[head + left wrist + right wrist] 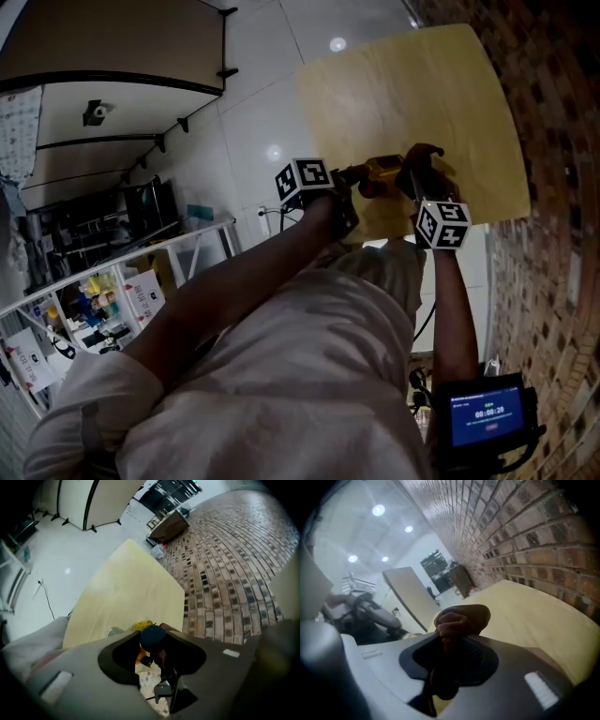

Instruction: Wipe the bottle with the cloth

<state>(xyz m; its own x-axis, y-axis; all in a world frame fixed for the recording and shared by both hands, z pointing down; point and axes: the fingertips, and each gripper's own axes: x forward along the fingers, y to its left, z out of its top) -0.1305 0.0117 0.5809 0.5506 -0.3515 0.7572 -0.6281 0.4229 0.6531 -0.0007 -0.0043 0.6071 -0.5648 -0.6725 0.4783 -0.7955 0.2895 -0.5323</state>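
Observation:
Both grippers meet over the near edge of the pale wooden table (422,94). My left gripper (352,176) is shut on a bottle (380,174) with a yellow body. In the left gripper view its dark blue cap (152,637) sits between the jaws of the left gripper (152,645), with yellow showing just behind. My right gripper (417,185) is shut on a bunched brown cloth (424,157), which lies against the bottle's right side. The cloth (461,619) bulges out past the right gripper (457,640) and hides what is behind it. A brown fold of cloth (169,631) shows beside the cap.
A brick wall (553,141) runs along the table's right side. At the left stand a wire shelf (103,300) with small goods and a folding panel (112,47). A device with a lit screen (486,412) hangs at the person's right hip.

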